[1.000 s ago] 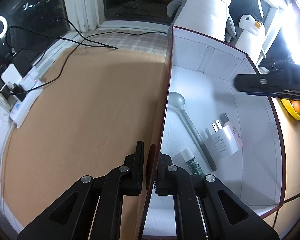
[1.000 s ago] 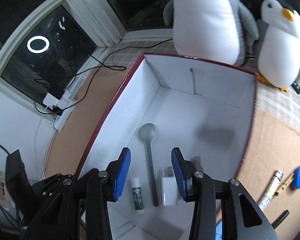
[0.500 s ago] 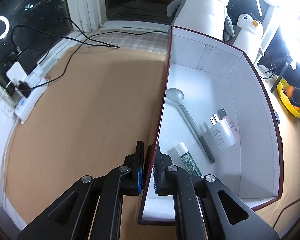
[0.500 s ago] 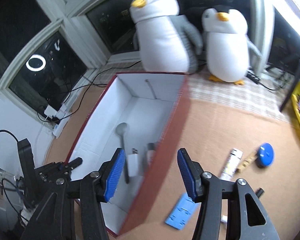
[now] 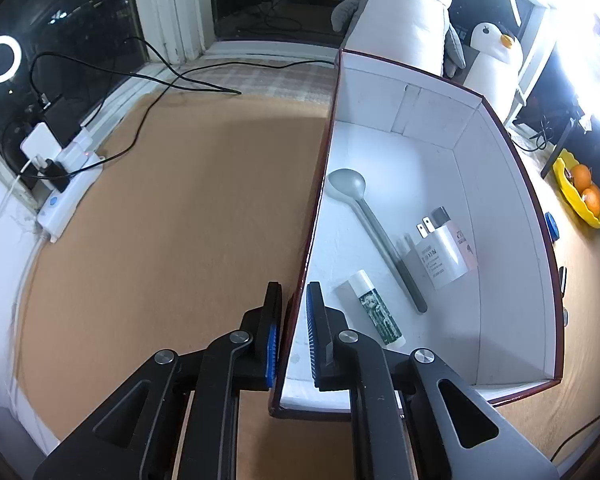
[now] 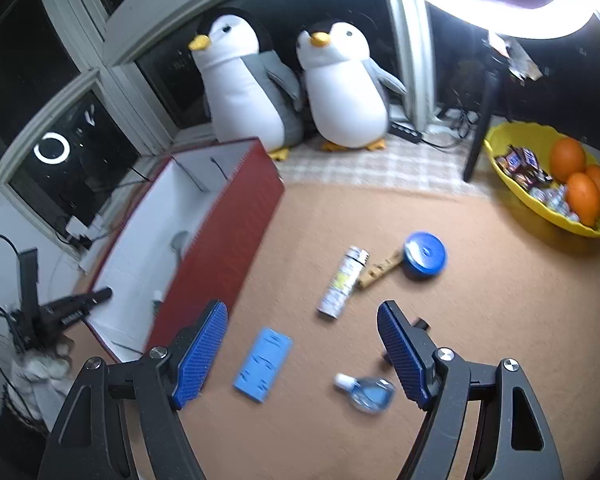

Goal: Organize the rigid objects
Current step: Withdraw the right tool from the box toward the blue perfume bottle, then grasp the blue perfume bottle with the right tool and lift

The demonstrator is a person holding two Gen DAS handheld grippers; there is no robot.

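My left gripper (image 5: 292,320) is shut on the left wall of the red box (image 5: 320,184) with a white inside. In the box lie a grey spoon (image 5: 374,232), a white charger plug (image 5: 440,258), a small white tube (image 5: 376,310) and a pinkish tube. In the right wrist view the box (image 6: 224,236) stands at the left. My right gripper (image 6: 302,344) is open wide above the mat, over a blue flat block (image 6: 263,364), a clear small bottle (image 6: 366,392), a white-yellow tube (image 6: 342,280), a wooden clip (image 6: 380,270) and a blue round tin (image 6: 425,255).
Two plush penguins (image 6: 292,88) stand behind the box by the window. A yellow bowl (image 6: 540,196) with oranges and sweets is at the far right. A power strip (image 5: 64,196) with cables lies at the left edge. A tripod leg (image 6: 480,136) stands behind the mat.
My right gripper has pulled out of the box and swung right over the loose items on the mat, opening wider. My left gripper keeps its hold on the box wall.
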